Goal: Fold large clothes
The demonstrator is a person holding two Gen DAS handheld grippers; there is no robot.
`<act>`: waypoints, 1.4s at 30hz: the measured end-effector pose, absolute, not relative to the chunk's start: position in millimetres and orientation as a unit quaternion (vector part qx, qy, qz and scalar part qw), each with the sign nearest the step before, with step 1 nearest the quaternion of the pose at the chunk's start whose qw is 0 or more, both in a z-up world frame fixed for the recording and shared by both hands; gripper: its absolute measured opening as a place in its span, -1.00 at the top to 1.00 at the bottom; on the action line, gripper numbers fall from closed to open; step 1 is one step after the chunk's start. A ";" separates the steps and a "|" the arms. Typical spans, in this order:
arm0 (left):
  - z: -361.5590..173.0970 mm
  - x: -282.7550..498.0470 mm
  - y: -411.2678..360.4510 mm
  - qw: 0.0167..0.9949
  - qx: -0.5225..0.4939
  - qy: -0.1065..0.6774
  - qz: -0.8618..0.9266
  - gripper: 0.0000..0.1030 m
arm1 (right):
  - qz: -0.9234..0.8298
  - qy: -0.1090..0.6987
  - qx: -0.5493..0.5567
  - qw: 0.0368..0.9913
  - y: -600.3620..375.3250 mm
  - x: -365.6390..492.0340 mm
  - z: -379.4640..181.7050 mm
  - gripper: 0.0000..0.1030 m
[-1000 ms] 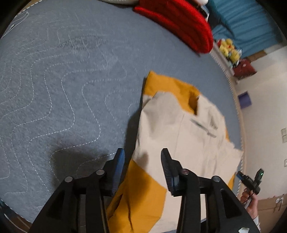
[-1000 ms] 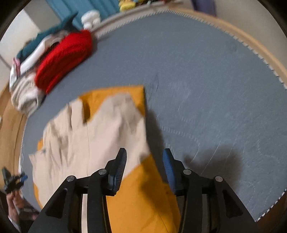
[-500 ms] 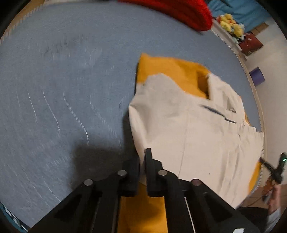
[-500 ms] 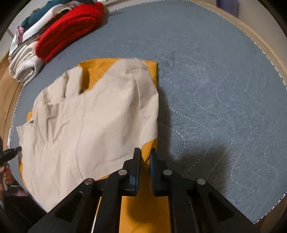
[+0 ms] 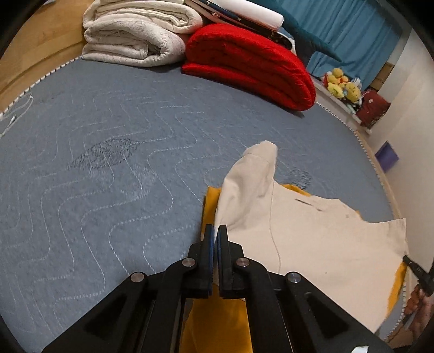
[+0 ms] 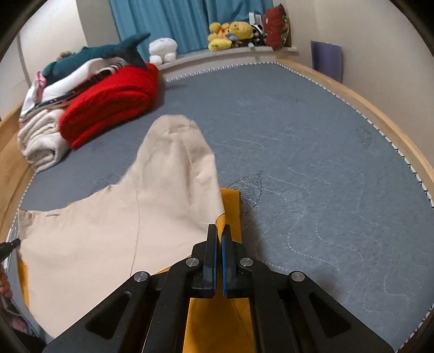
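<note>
Nearest each lens, the left gripper (image 5: 216, 236) and the right gripper (image 6: 219, 236) both have their jaws pressed together on an edge of the beige-and-mustard garment (image 5: 312, 233), each clamped where the beige cloth meets the mustard panel. The pinches appear to sit at two corners of one edge, a hold that keeps the edge taut enough to carry over as a single straight fold. Beyond the jaws the beige cloth rises off the bed (image 5: 108, 163) in a soft peak, its top standing clear of the quilted grey-blue cover, while the rest of the garment lies flat behind and to the side, a mustard strip (image 6: 232, 209) showing beneath it. This looks like the lifting part of a fold, with the laying-over not yet done. Farther from the garment, at the head of the bed, a folded red blanket (image 5: 249, 65) lies against a folded cream blanket (image 5: 130, 35), with more stacked bedding above them, well apart from the working area. Past the bed's edge, yellow plush toys (image 6: 230, 34) sit on a ledge before blue curtains (image 6: 162, 21).
</note>
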State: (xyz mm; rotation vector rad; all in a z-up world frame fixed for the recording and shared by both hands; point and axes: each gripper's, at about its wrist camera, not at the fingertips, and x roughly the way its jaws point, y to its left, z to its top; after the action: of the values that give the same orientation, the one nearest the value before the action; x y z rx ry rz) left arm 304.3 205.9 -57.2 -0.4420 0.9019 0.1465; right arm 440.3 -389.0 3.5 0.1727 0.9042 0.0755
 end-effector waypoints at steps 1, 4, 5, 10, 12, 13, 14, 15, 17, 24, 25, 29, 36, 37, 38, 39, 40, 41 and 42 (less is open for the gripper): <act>-57.2 307.2 207.0 0.875 -0.213 0.429 0.073 0.98 | 0.030 0.436 0.084 0.896 -388.2 445.5 1.1 0.96; -52.8 316.7 208.9 0.881 -0.219 0.411 0.079 0.98 | 0.019 0.417 0.094 0.904 -388.7 455.4 3.2 0.96; -53.3 320.6 208.9 0.884 -0.214 0.408 0.082 0.98 | 0.017 0.409 0.091 0.908 -385.3 456.6 4.4 0.96; -99.0 349.2 207.1 0.852 -0.197 0.475 0.097 0.98 | 0.002 0.434 0.068 0.898 -376.2 481.3 -18.9 0.96; -124.0 359.3 202.9 0.831 -0.185 0.517 0.094 0.98 | -0.005 0.484 0.058 0.873 -373.8 496.0 -48.7 0.96; -131.9 362.6 201.0 0.823 -0.183 0.530 0.091 0.98 | -0.007 0.509 0.053 0.859 -371.2 502.1 -63.5 0.96; -137.4 366.2 199.1 0.817 -0.179 0.540 0.090 0.98 | -0.008 0.526 0.050 0.849 -368.9 506.4 -74.7 0.96; -136.9 368.9 198.9 0.817 -0.176 0.541 0.093 0.98 | -0.009 0.533 0.048 0.844 -367.2 509.3 -80.9 0.96; -125.3 370.7 204.6 0.830 -0.189 0.515 0.101 0.98 | -0.015 0.529 0.047 0.847 -364.3 513.8 -81.1 0.96; -119.1 378.4 203.5 0.845 -0.181 0.493 0.098 0.98 | -0.030 0.468 0.053 0.881 -362.2 517.9 -56.6 0.96; -126.9 380.1 203.3 0.833 -0.185 0.513 0.093 0.94 | -0.029 0.485 0.050 0.873 -361.5 519.7 -64.8 0.95; -114.3 369.1 205.3 0.829 -0.182 0.521 0.094 0.69 | -0.029 0.528 0.059 0.847 -372.7 519.3 -80.0 0.80; -82.0 318.3 184.0 0.831 -0.177 0.528 -0.024 0.35 | 0.012 0.531 0.095 0.842 -395.0 485.6 -50.2 0.36; -86.7 312.0 179.4 0.823 -0.170 0.540 -0.046 0.35 | 0.021 0.544 0.089 0.834 -396.3 476.7 -52.0 0.33; -92.2 304.0 170.8 0.816 -0.153 0.553 -0.069 0.35 | 0.031 0.558 0.085 0.825 -395.8 466.4 -54.4 0.32; -98.1 295.6 163.0 0.809 -0.131 0.565 -0.090 0.34 | 0.039 0.569 0.086 0.817 -398.7 459.5 -59.5 0.31; -103.2 288.5 156.2 0.804 -0.115 0.574 -0.106 0.34 | 0.048 0.582 0.090 0.807 -401.6 450.7 -64.1 0.31; -111.2 280.3 149.2 0.796 -0.095 0.586 -0.122 0.34 | 0.056 0.592 0.094 0.799 -404.8 442.7 -68.6 0.31; -120.6 273.0 143.9 0.787 -0.074 0.599 -0.130 0.35 | 0.069 0.603 0.101 0.789 -408.0 432.8 -73.8 0.31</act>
State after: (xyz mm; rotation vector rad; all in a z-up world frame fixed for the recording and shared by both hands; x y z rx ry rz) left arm 273.0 143.9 -120.6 -0.1595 1.2916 -0.2794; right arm 432.8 -408.0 -73.8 0.2166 1.2984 0.1479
